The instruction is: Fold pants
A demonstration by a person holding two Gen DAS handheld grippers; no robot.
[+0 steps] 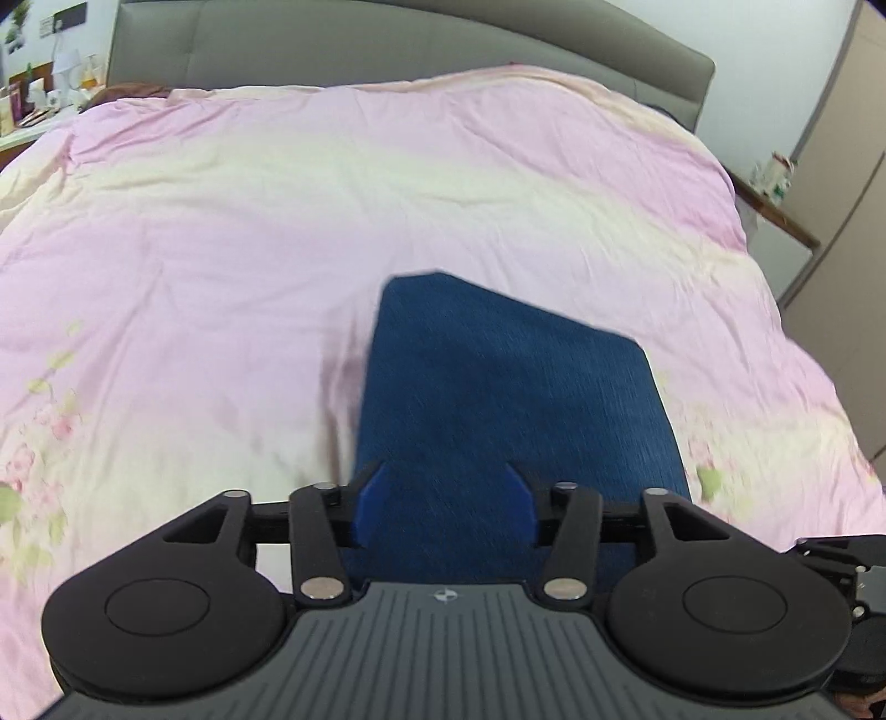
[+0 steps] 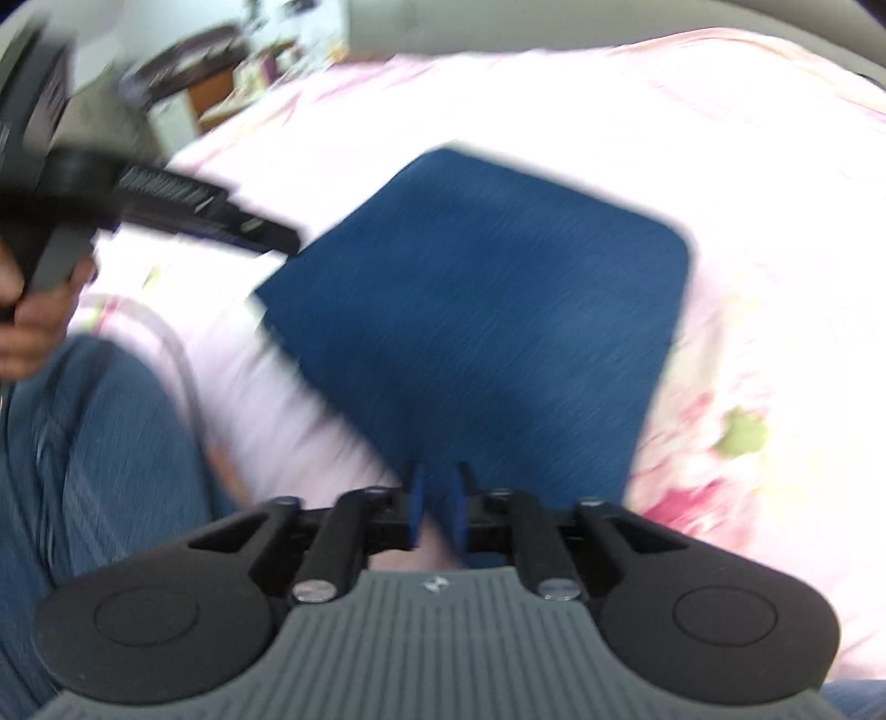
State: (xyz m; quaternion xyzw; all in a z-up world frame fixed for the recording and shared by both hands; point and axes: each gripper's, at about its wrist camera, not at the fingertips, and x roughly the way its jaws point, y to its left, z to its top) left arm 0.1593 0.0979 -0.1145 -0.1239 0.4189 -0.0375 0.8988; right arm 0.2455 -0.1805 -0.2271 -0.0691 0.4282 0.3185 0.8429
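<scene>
The dark blue pants lie folded into a flat block on the pink quilt. In the left wrist view my left gripper is open, its blue fingers wide apart over the near end of the pants. In the right wrist view the pants reach from the centre down to my right gripper, whose blue fingers are nearly closed on the near edge of the fabric. The view is blurred. The left gripper shows at the upper left, held in a hand.
A grey headboard stands at the far end of the bed. A bedside table is at the right and a cluttered shelf at the far left. The person's jeans-clad leg is at the bed's near left edge.
</scene>
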